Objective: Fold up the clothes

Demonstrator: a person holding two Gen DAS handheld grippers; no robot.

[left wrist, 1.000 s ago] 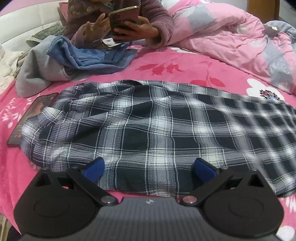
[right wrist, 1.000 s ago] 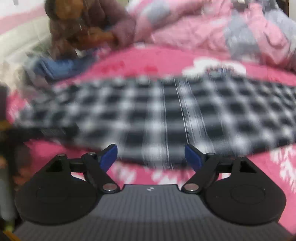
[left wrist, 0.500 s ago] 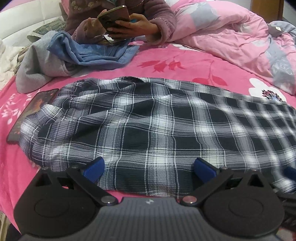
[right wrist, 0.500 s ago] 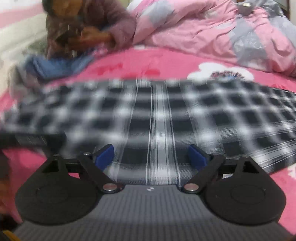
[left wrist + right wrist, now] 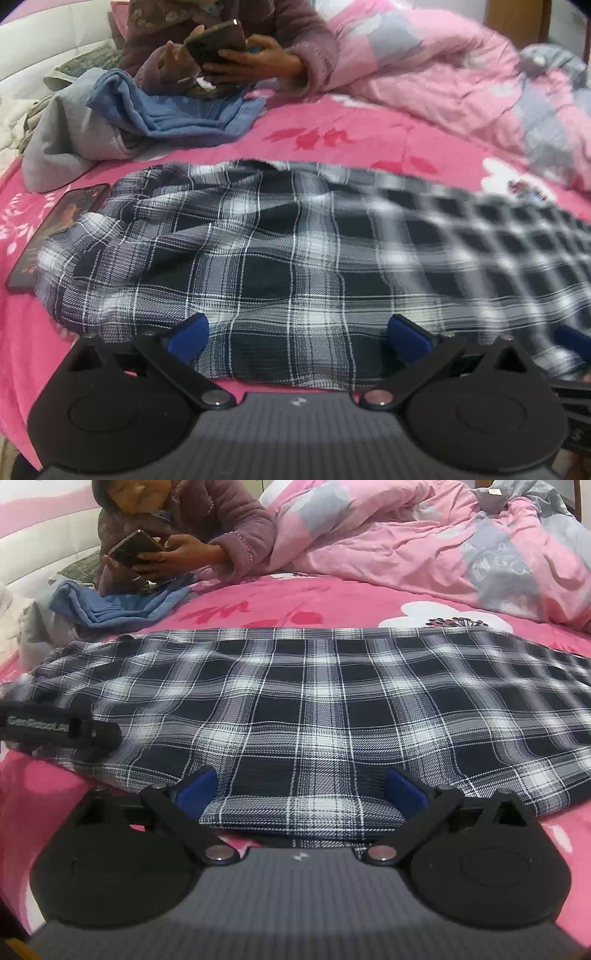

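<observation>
Right wrist view: right tool dropped lower, jaws opening wide over the near hem of the plaid shirt | left tool wide too, nothing gripped | shirt flat on bed | guessing grab-and-fold next

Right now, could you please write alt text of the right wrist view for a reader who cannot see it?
The right gripper, jaws opening, straddles the near hem of a black-and-white plaid garment spread on a pink floral bedsheet. Behind, a person's hands hold a phone beside a pink quilt.
</observation>
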